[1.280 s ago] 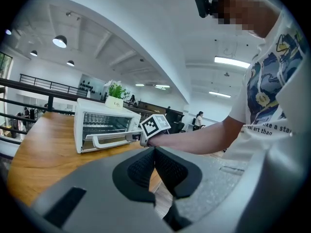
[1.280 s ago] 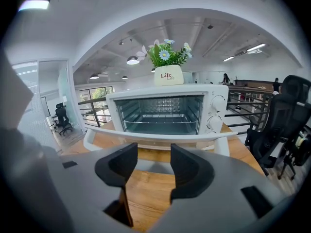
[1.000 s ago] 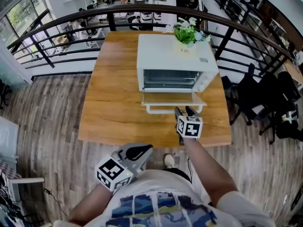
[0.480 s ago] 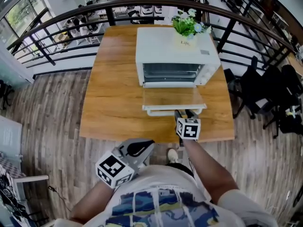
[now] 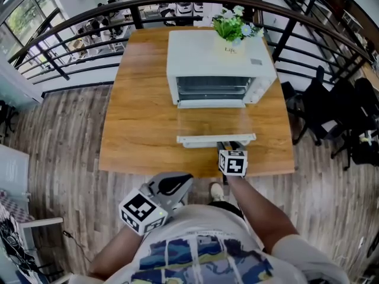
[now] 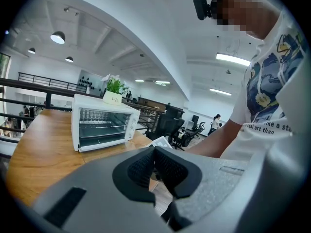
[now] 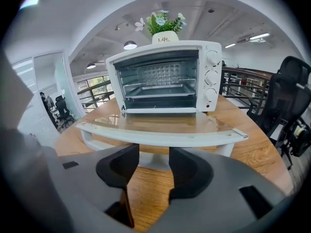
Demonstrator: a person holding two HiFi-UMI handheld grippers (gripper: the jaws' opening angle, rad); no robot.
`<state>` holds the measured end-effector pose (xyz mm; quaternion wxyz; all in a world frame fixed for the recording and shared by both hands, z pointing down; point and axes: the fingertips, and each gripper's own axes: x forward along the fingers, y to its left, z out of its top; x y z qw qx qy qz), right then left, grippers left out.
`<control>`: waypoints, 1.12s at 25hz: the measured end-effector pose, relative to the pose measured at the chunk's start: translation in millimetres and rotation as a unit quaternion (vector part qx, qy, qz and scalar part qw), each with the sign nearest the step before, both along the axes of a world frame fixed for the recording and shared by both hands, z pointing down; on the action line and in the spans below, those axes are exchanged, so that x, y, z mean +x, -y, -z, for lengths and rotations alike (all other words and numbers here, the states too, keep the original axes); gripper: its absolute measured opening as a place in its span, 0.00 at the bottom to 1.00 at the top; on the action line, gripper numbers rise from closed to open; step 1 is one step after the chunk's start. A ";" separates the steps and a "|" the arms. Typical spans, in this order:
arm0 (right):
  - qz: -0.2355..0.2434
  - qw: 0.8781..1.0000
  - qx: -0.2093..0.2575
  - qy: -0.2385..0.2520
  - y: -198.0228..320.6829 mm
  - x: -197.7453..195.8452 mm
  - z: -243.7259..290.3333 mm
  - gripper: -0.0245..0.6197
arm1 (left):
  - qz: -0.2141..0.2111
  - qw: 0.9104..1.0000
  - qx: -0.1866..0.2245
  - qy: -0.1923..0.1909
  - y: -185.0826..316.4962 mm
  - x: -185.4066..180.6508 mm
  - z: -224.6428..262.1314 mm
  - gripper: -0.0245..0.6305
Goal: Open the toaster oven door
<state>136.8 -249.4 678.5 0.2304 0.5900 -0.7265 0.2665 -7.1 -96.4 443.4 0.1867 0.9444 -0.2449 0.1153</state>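
Note:
The white toaster oven stands at the far middle of the wooden table. Its glass door lies folded down flat, with the white handle toward me. My right gripper sits just in front of the handle's right part. Its jaws are closing, a gap still shows, and nothing is pressed between them. In the right gripper view the handle runs just beyond the right gripper. My left gripper hangs off the table by my body, pads together.
A potted plant stands on top of the oven. A black railing curves behind the table. Black office chairs stand to the right. The table's near edge is close to my body, above a wood floor.
The oven door has come down further and now lies flat. My right gripper has kept just in front of the handle. My left gripper has stayed where it was.

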 end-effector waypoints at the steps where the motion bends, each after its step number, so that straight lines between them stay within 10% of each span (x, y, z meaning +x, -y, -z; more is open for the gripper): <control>1: -0.002 1.000 -0.002 0.001 0.1 0.8 -1.3 0.33 | 0.001 1.000 0.000 0.000 1.1 0.9 -0.4 0.04; 28: -0.001 1.000 -0.019 -0.011 -18.2 7.2 -38.5 0.28 | -0.009 1.000 -0.021 0.013 10.8 15.1 -9.7 0.04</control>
